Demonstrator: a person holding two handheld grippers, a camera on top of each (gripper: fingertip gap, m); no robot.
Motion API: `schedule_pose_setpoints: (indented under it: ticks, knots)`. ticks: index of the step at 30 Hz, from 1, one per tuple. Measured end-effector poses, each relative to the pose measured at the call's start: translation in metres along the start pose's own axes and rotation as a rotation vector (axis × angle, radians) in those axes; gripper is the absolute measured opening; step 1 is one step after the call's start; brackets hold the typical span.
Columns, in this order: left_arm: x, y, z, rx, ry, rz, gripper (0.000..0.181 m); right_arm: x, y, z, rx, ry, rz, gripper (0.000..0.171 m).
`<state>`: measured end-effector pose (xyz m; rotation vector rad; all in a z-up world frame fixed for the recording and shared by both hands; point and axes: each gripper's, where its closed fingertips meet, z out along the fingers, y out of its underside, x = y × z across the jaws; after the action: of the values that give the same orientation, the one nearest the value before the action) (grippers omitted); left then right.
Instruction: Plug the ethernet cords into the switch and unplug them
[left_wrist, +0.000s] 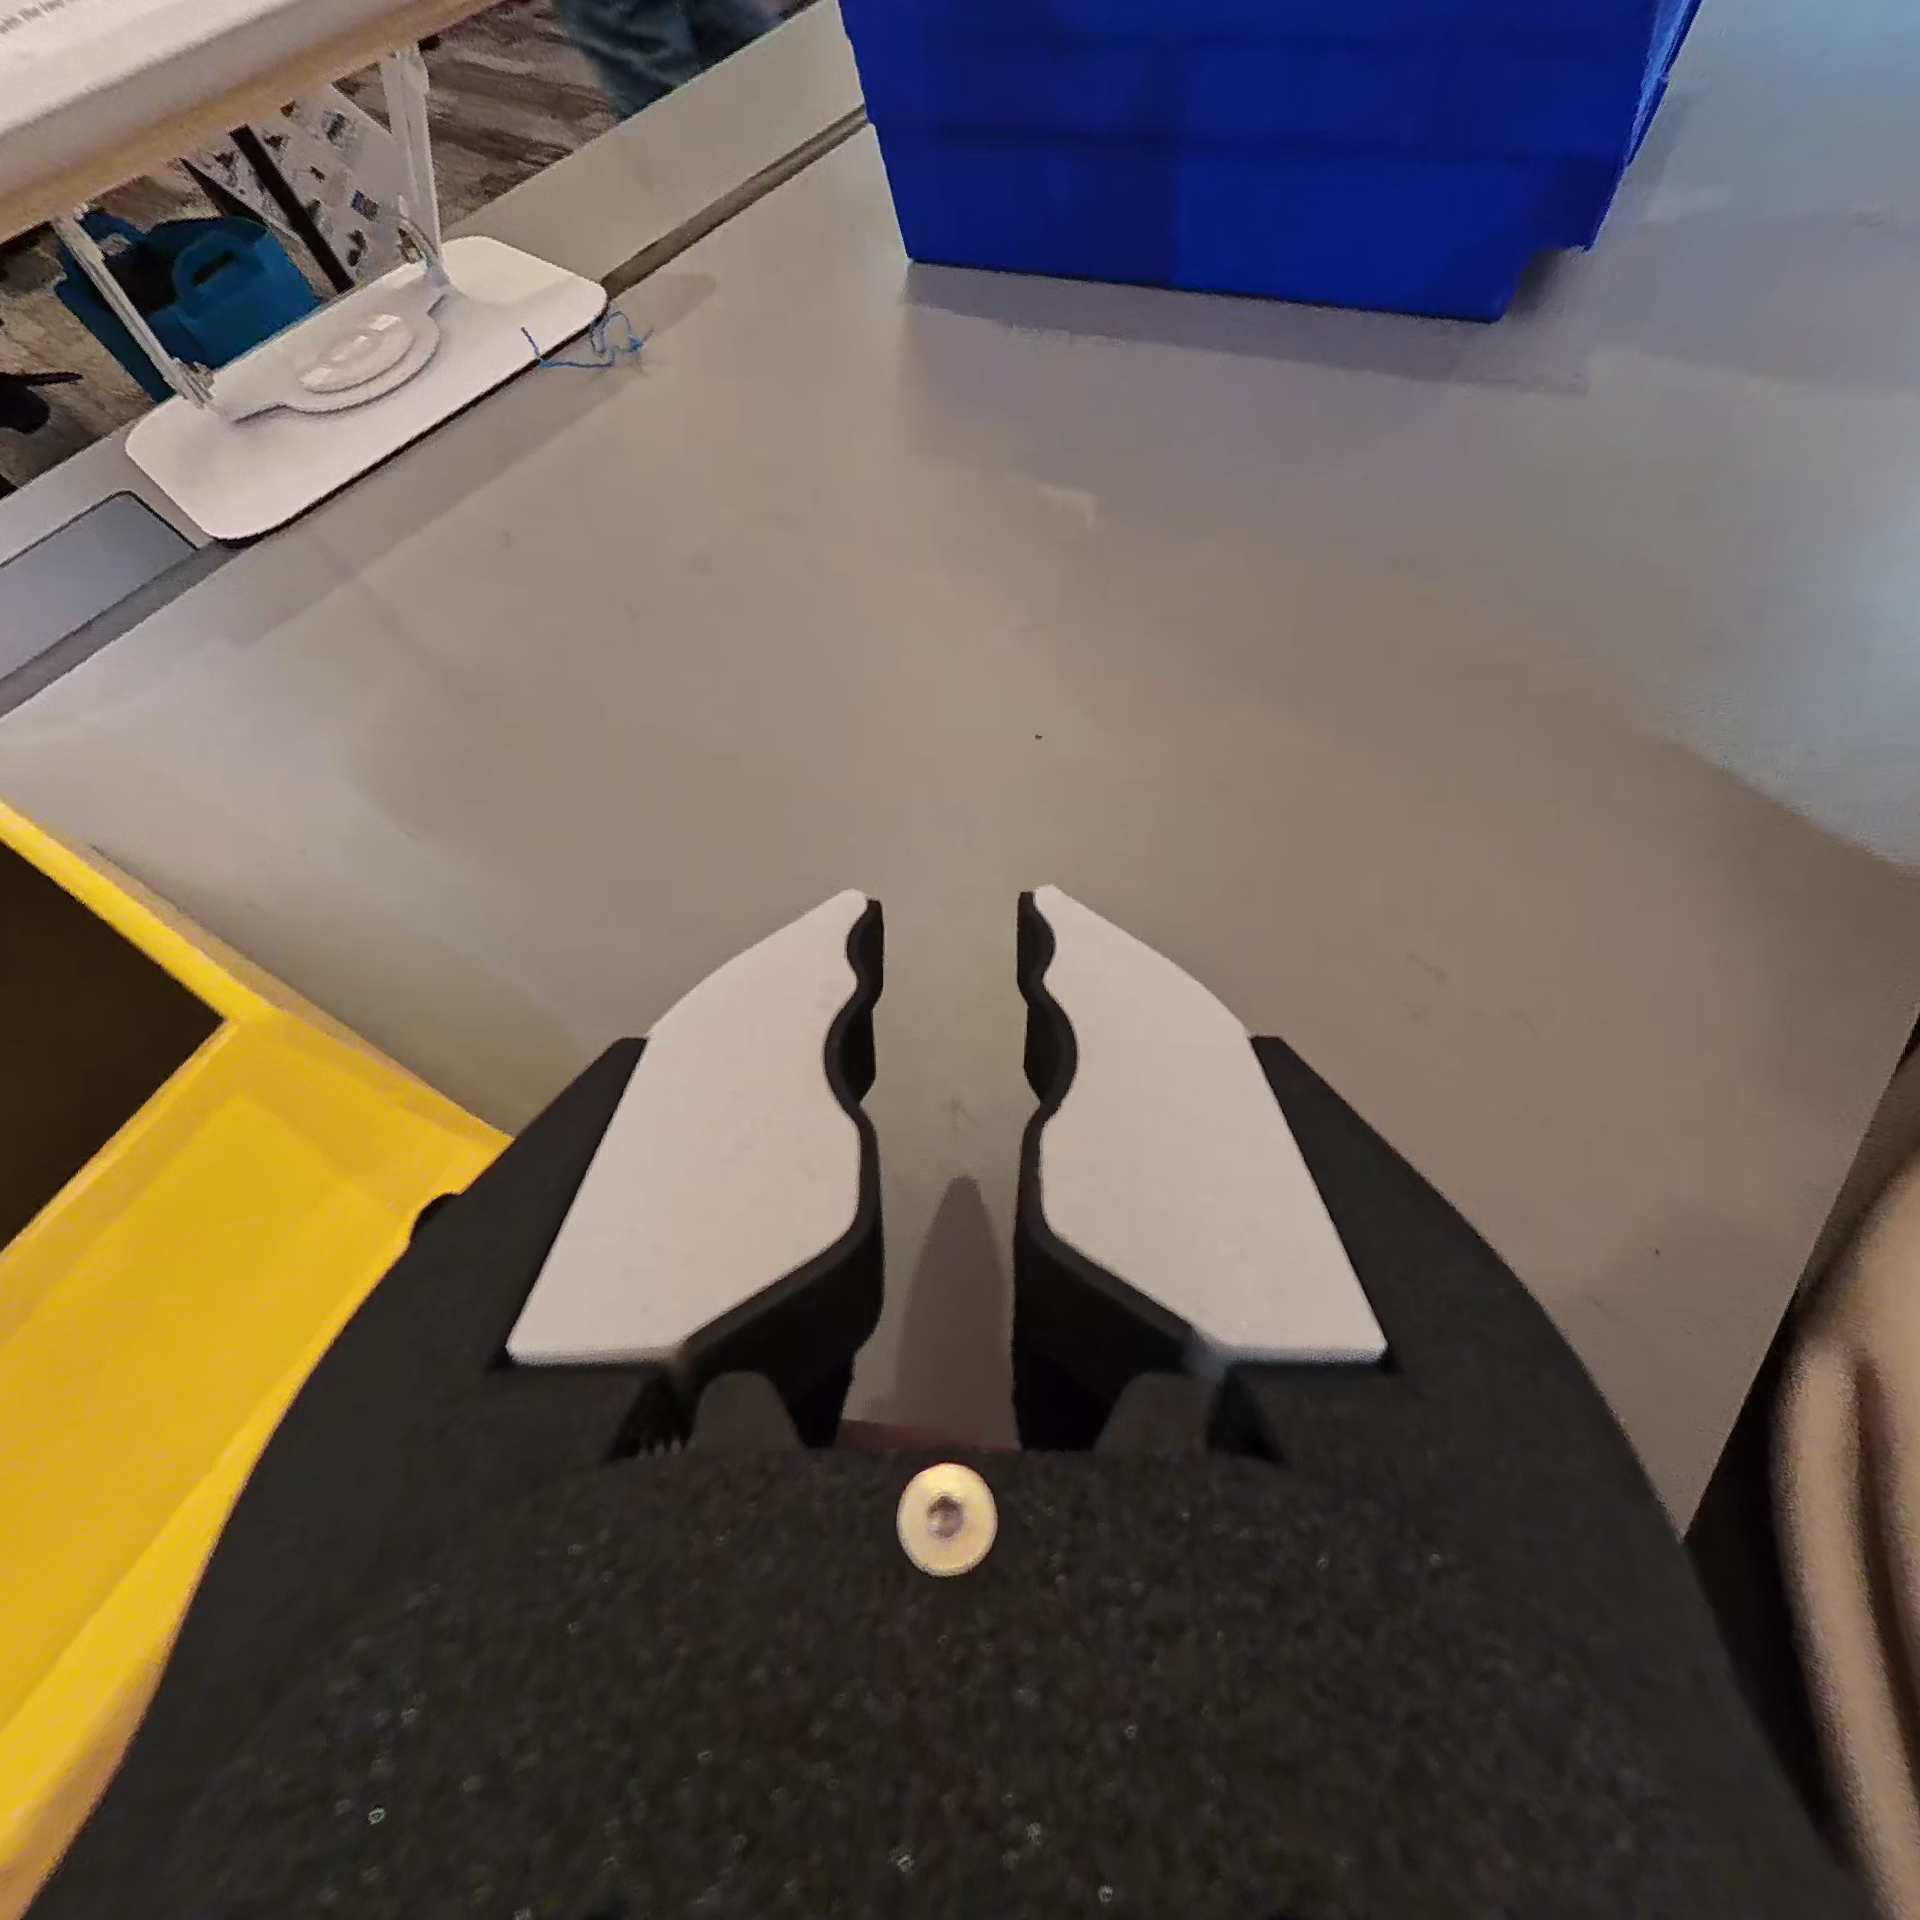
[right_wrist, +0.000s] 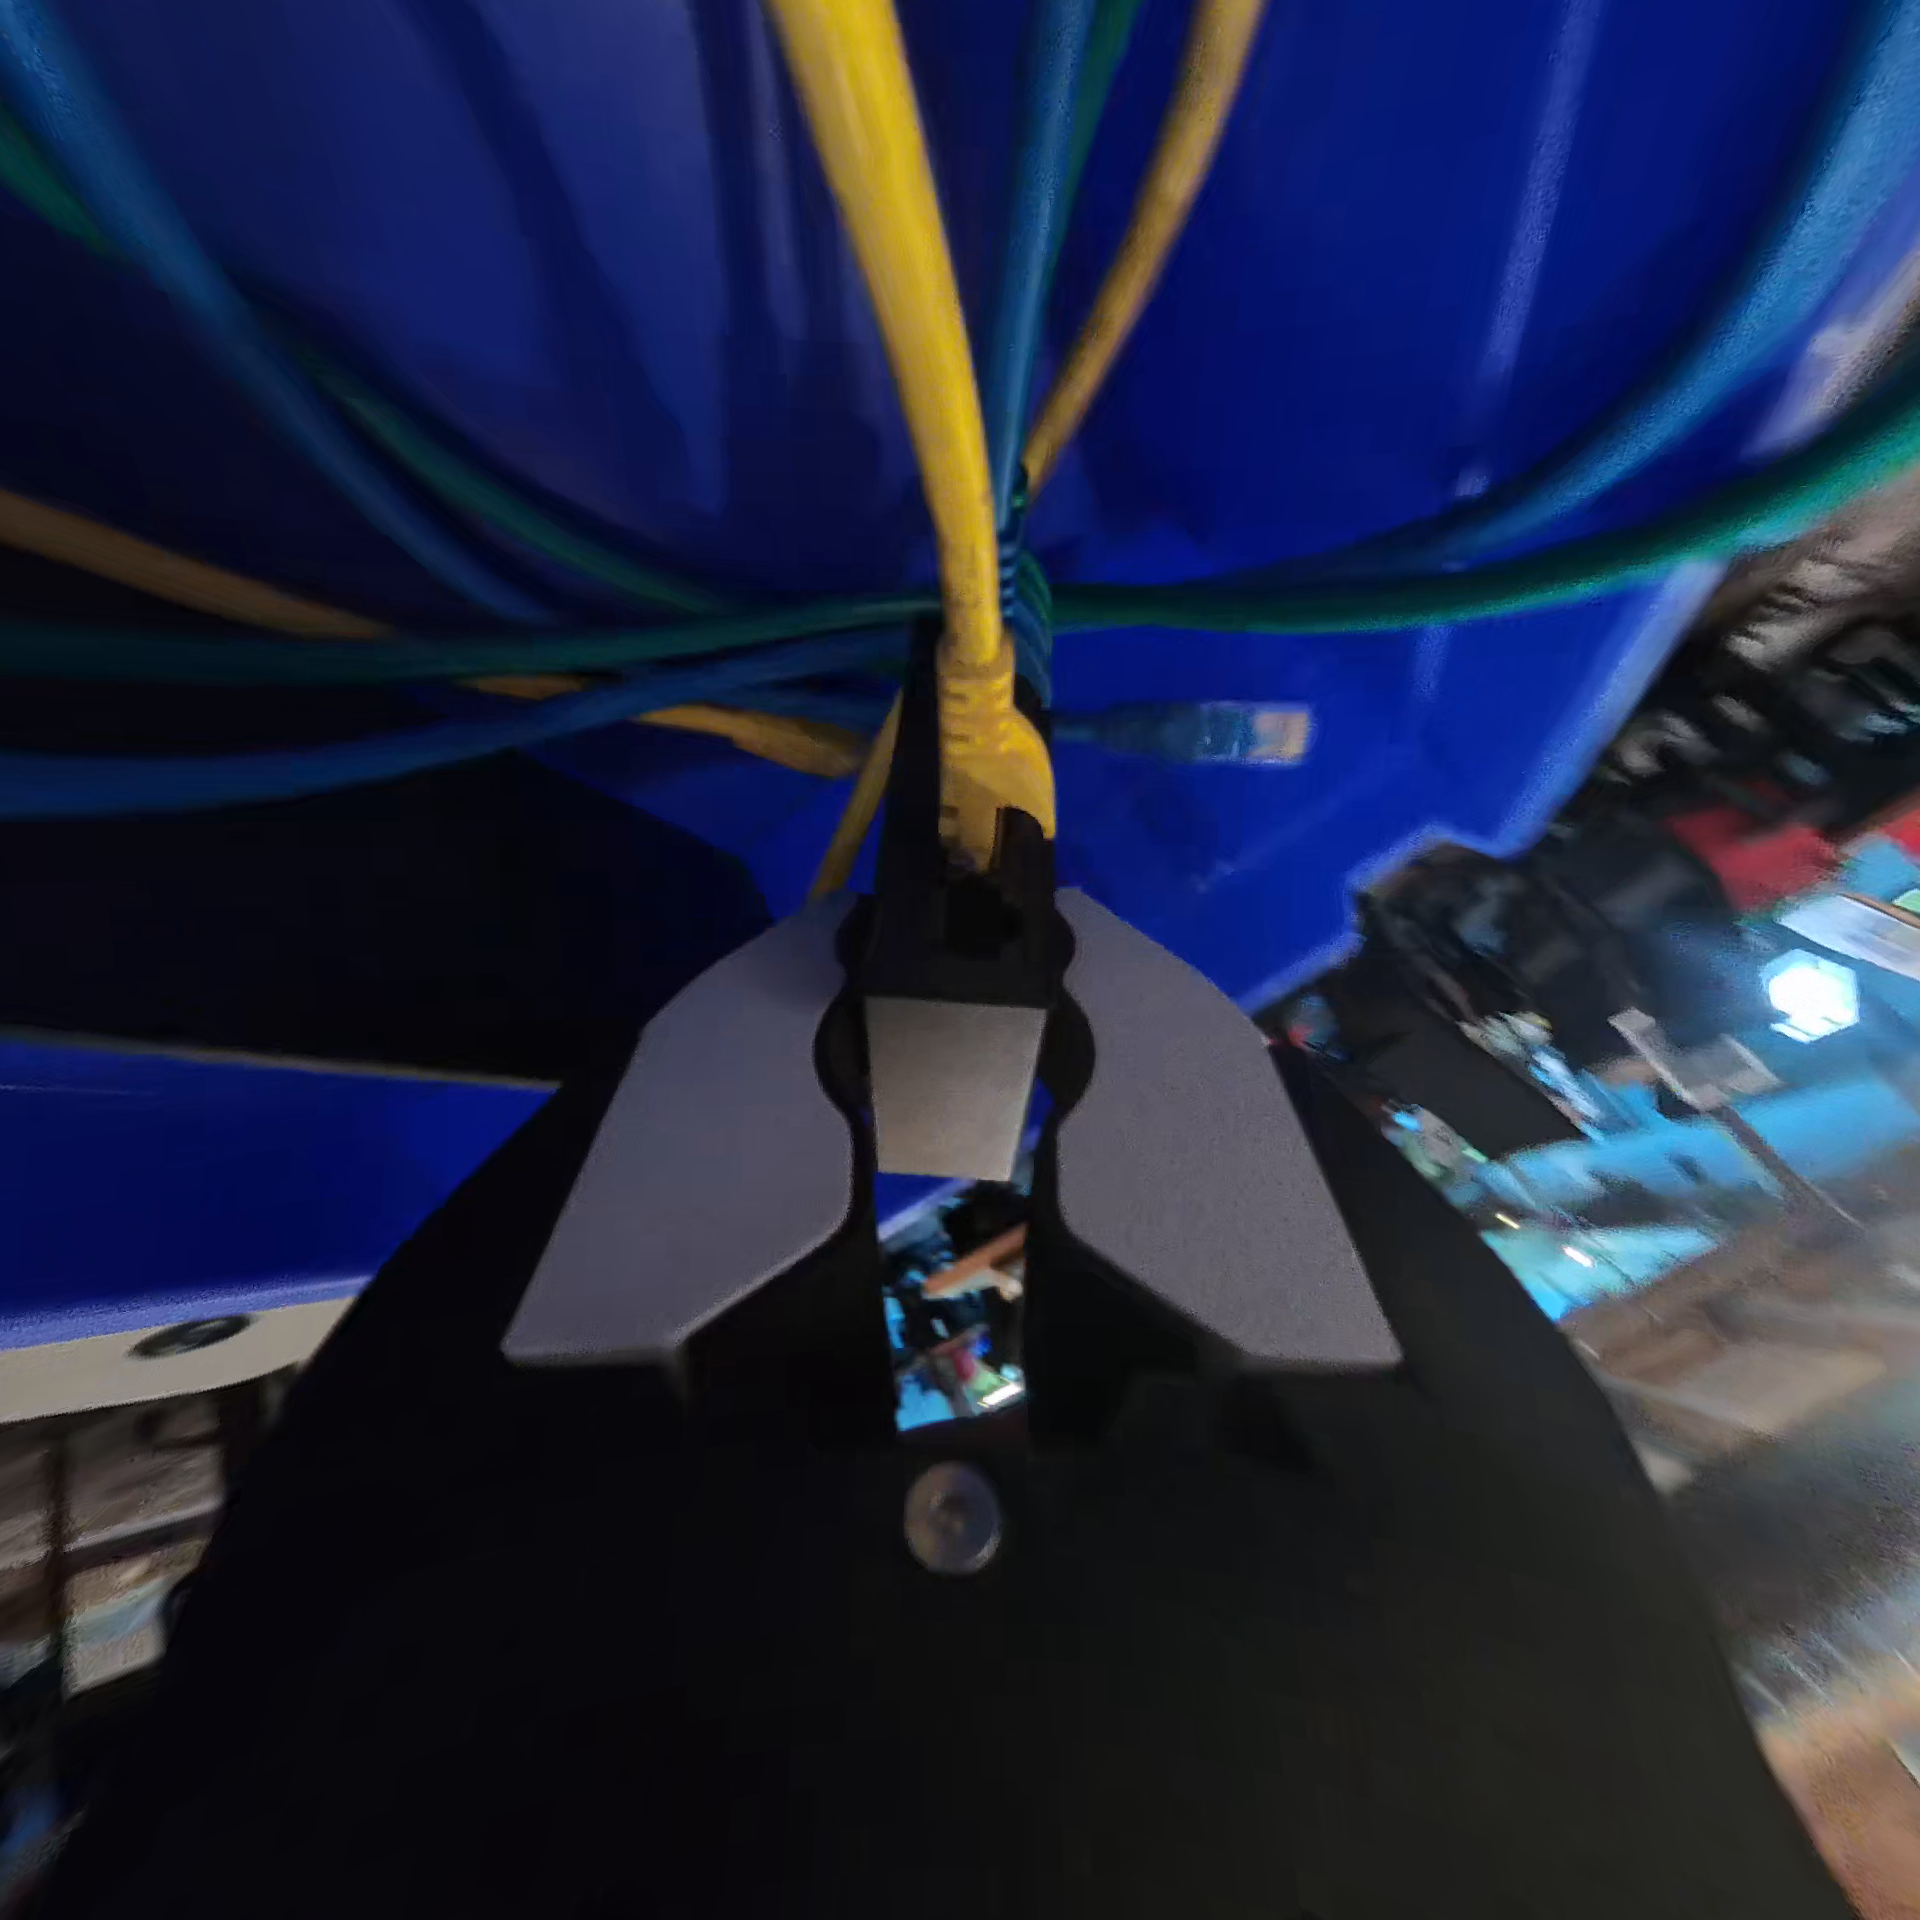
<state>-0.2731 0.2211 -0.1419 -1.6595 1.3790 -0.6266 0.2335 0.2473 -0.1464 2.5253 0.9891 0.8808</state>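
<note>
In the right wrist view my right gripper (right_wrist: 956, 920) is shut on a small black switch (right_wrist: 956, 1081) with a grey end face, held up in the air. A yellow ethernet cord (right_wrist: 935, 416) is plugged into it, and more cords sit behind that one. Blue cords (right_wrist: 208, 312) and a green cord (right_wrist: 1455, 582) loop around it. A loose blue cord's clear plug (right_wrist: 1226, 732) hangs free to the right. A blue bin (right_wrist: 520, 312) fills the background. In the left wrist view my left gripper (left_wrist: 951, 914) is open and empty, low over the grey table (left_wrist: 1039, 623).
A blue bin (left_wrist: 1247, 156) stands at the table's far side. A yellow bin (left_wrist: 156, 1247) is close on the left. A white stand (left_wrist: 364, 364) sits at the far left edge. The right wrist view is blurred.
</note>
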Motion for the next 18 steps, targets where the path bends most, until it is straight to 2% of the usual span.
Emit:
schedule_pose_setpoints:
  ticks: [10, 11, 13, 18]
  knots:
    - [0.001, 0.005, 0.003, -0.020, 0.001, 0.021, 0.024, 0.001, -0.006, 0.012, -0.023, -0.266, 0.006, 0.030]
    - [0.001, 0.005, 0.003, -0.023, 0.001, 0.024, 0.024, -0.004, -0.009, 0.019, -0.038, -0.275, 0.025, 0.033]
    - [0.000, 0.004, 0.002, -0.021, -0.002, 0.024, 0.024, -0.016, -0.020, 0.020, -0.010, -0.283, 0.028, 0.049]
    - [0.000, 0.003, 0.003, -0.014, 0.007, -0.001, 0.024, -0.012, -0.015, 0.017, 0.053, -0.277, 0.120, 0.056]
